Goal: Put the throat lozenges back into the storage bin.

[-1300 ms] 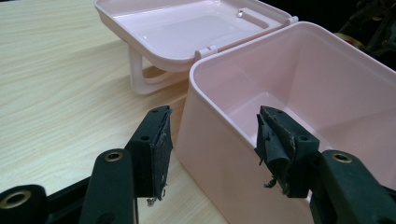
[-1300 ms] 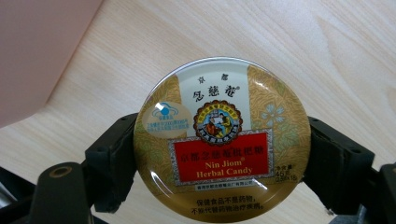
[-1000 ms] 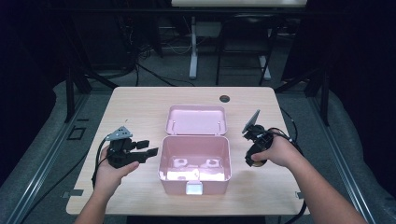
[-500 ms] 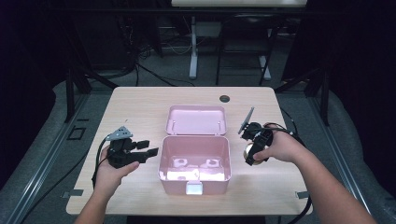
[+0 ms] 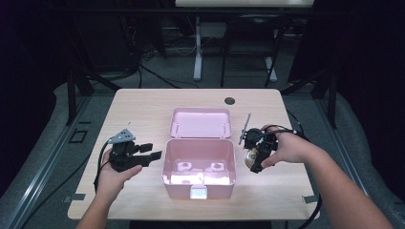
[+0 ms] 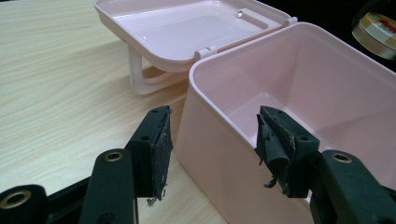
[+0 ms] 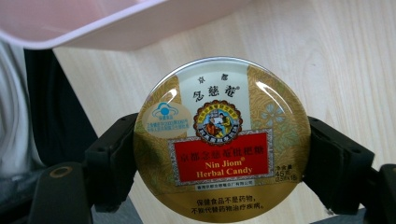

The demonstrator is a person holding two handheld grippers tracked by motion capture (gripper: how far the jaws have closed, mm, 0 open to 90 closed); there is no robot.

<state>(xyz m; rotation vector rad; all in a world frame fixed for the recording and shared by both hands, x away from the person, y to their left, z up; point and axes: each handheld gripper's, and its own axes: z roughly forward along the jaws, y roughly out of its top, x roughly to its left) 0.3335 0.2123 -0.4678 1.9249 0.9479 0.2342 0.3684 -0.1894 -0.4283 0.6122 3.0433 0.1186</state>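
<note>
Right gripper (image 5: 254, 153) clamps a round candy tin (image 7: 222, 140) by its rim, just right of the open pink box (image 5: 199, 167) and seemingly held off the table (image 5: 143, 109), though that is hard to judge. Left gripper (image 6: 212, 149) rests spread at the box's left wall.

Pink box (image 5: 199, 167) — gold, red-labelled candy tin (image 7: 221, 140) — pale woodgrain table (image 5: 143, 105).

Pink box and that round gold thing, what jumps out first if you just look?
The open pink box sits mid-table, its lid flipped back behind it. Right of it, the right gripper clamps a round gold candy tin labelled Nin Jiom Herbal Candy. The left gripper waits open at the box's left wall.
</note>
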